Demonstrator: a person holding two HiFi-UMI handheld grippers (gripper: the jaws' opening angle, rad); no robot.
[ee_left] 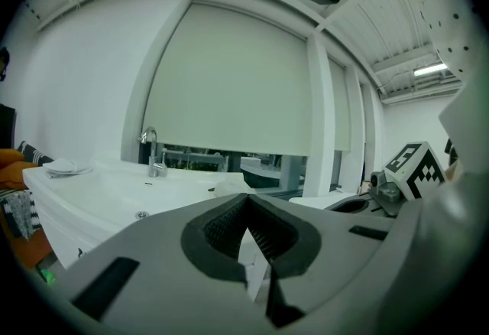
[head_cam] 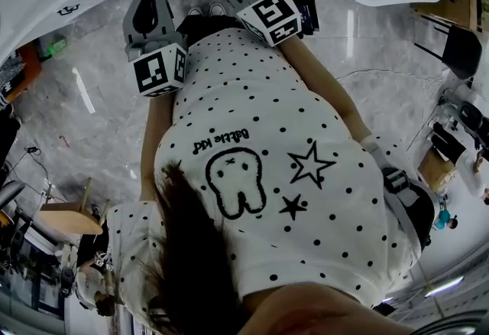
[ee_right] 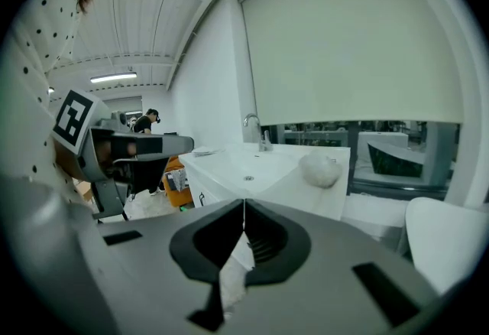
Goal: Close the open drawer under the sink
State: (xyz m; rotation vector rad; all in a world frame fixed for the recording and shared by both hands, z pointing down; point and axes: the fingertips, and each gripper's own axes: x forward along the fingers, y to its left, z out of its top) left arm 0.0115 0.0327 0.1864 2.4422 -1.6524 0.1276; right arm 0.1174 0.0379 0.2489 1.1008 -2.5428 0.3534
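White sink ahead; both tongs shut, empty.
Your left tongs (ee_left: 246,207) and right tongs (ee_right: 244,207) hold nothing. The sink (ee_right: 252,167) lies at 12 o'clock past the right tips and 10 o'clock from the left. You can't make out the drawer in its cabinet (ee_right: 201,189), well apart.

Glossy, smooth white sink (ee_right: 229,165) with shiny metal faucet (ee_right: 262,141) at 12 o'clock. Matt grey plastic left gripper (ee_left: 246,200), ribbed pads (ee_left: 221,230). Polished stone-look floor (head_cam: 84,89) at 9 o'clock. Soft dotted cloth shirt (head_cam: 260,134).
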